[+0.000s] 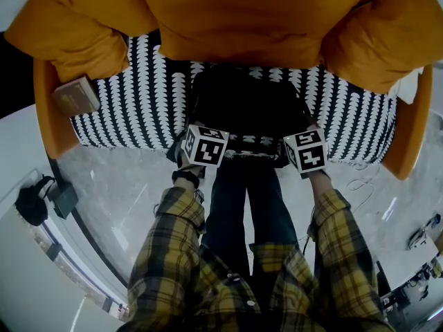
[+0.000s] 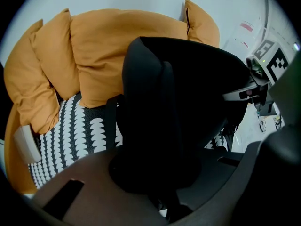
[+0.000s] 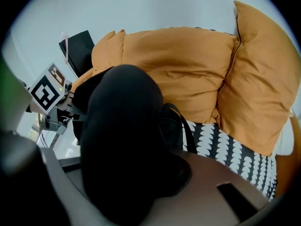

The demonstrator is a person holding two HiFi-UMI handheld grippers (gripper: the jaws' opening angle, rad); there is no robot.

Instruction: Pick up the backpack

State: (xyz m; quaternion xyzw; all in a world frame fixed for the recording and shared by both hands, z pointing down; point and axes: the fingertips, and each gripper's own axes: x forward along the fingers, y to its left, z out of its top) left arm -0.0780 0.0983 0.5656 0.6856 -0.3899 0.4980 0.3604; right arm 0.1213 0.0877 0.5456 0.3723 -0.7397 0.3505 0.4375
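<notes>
A black backpack [image 1: 246, 109] stands on the patterned sofa seat [image 1: 149, 95], against the orange back cushions. My left gripper [image 1: 205, 146] is at its near left corner and my right gripper [image 1: 306, 151] at its near right corner, both pointing steeply down. In the left gripper view the backpack's dark fabric [image 2: 178, 107] fills the space between the jaws of the left gripper [image 2: 164, 192], which is shut on it. In the right gripper view a rounded black fold of the backpack [image 3: 122, 140] sits pinched in the right gripper [image 3: 131, 197]. The fingertips are hidden by the fabric.
Big orange cushions [image 1: 242, 19] line the sofa's back and both ends. A small tan box [image 1: 76, 95] lies on the seat at the left. On the grey floor a black object [image 1: 31, 203] sits at the left and a thin cable [image 1: 360, 183] at the right.
</notes>
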